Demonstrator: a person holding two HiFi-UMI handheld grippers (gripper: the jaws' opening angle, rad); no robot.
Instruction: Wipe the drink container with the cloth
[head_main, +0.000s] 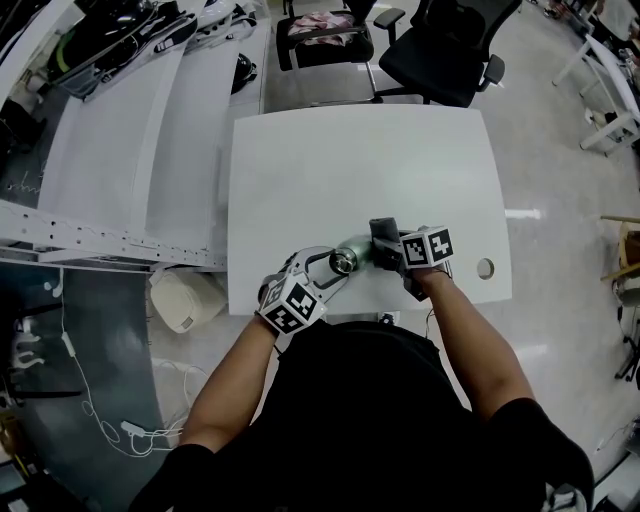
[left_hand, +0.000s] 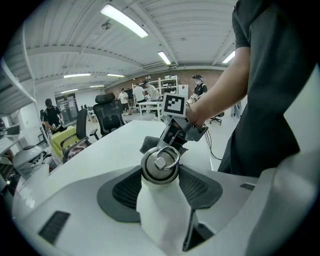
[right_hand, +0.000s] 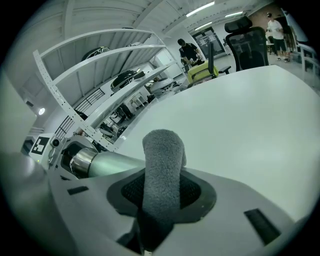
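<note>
A pale green drink bottle (head_main: 358, 251) with a steel ring cap (left_hand: 160, 163) is held over the near edge of the white table (head_main: 360, 170). My left gripper (head_main: 322, 272) is shut on its body (left_hand: 161, 212), jaws on either side. My right gripper (head_main: 388, 250) is shut on a folded grey cloth (right_hand: 162, 170), which stands up between its jaws and meets the bottle's side (right_hand: 117, 163). In the left gripper view the right gripper (left_hand: 174, 134) and the cloth (left_hand: 149, 144) sit just beyond the cap. The left gripper (right_hand: 52, 150) shows at the far left of the right gripper view.
A round cable hole (head_main: 485, 268) is near the table's right front corner. White shelving (head_main: 110, 150) runs along the left. Two black chairs (head_main: 440, 45) stand beyond the far edge. A white object (head_main: 185, 300) lies on the floor at the left.
</note>
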